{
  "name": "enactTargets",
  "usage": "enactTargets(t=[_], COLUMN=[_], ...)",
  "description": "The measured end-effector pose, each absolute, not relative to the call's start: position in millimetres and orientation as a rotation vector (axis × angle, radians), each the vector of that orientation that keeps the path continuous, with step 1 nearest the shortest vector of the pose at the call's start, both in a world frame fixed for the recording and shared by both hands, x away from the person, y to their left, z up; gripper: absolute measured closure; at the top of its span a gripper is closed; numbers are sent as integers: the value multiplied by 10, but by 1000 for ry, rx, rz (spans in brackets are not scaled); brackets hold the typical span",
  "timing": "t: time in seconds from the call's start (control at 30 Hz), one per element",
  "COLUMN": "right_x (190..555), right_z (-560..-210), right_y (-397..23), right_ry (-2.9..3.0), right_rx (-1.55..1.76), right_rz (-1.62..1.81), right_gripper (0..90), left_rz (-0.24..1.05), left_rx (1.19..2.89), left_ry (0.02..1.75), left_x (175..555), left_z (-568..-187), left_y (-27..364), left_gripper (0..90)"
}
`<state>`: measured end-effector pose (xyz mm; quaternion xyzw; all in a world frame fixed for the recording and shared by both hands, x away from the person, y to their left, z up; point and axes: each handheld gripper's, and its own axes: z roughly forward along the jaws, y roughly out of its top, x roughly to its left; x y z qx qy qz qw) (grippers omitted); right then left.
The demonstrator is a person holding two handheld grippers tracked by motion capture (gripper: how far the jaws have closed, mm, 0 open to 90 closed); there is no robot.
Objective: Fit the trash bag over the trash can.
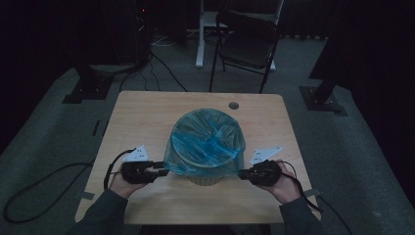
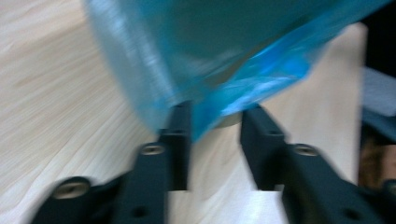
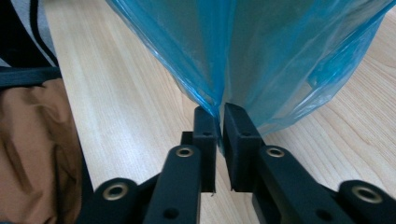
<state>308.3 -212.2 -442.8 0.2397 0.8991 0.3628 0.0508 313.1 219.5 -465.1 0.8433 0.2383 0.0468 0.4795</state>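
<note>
The blue bag (image 1: 205, 142) sat draped over the pale bin (image 1: 204, 177) at the middle of the wooden table (image 1: 147, 115), its loose skirt hanging down the bin's sides. On the right, the right gripper (image 3: 220, 114) had its jaws pressed nearly together, pinching a fold of the bag's hem. On the left, the left gripper (image 2: 215, 122) stood spread, the hem's edge dangling between its jaws, unpinched.

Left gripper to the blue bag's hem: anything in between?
Nothing visible. The left gripper has its jaws open, with the blue bag hem hanging right at the tips. The right gripper is pinched on the bag's other side.
</note>
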Motion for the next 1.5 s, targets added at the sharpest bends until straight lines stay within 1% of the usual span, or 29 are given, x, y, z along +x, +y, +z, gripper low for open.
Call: enactTargets(t=[0.1,0.2,0.3,0.43,0.6,0.77,0.87,0.9,0.93,1.07,1.17,1.23,1.4,1.5], right_x=[3072,3072,3076,3069,3072,3068,3064,3066,3066,3062,3055,3051,3046,3044], right_z=[-4422,-4424,-4424,-4424,-4434,-4439,-4442,-4443,-4443,-4446,-4446,-4446,-4441,-4439], right_y=[-2133,-2135,-2130,-2132,-2143,-2140,-2140,-2139,-2140,-2136,-2140,-2146,-2158,-2157], right_ry=[2748,2749,2747,2748,2744,2743,2741,2741,2741,2740,2740,2737,2734,2732], right_rx=[710,704,699,696,702,702,706,706,706,709,706,709,711,710], right_rz=[1108,1116,1120,1124,1133,1134,1135,1134,1135,1136,1137,1139,1140,1144], right_gripper=[798,776,764,757,751,750,748,746,746,746,743,742,741,738], left_rz=[116,133,151,163,178,205,211,211,223,253,280,321,378,459], left_rx=[2020,1966,1933,1925,1977,2068,2134,2134,2185,2307,2410,2484,2644,2744], left_ry=[557,562,527,461,400,368,348,348,328,280,234,221,131,89], left_x=[3090,3085,3124,3253,3477,3704,3811,3811,3860,3945,3988,4004,3994,3969], left_z=[-4583,-4469,-4266,-3949,-3653,-3470,-3380,-3380,-3328,-3273,-3303,-3355,-3569,-3660], left_y=[2297,2405,2415,2285,1965,1607,1407,1407,1267,965,742,607,330,192], left_gripper=[534,531,537,536,533,559,595,605,608,610,610,609,591,571])
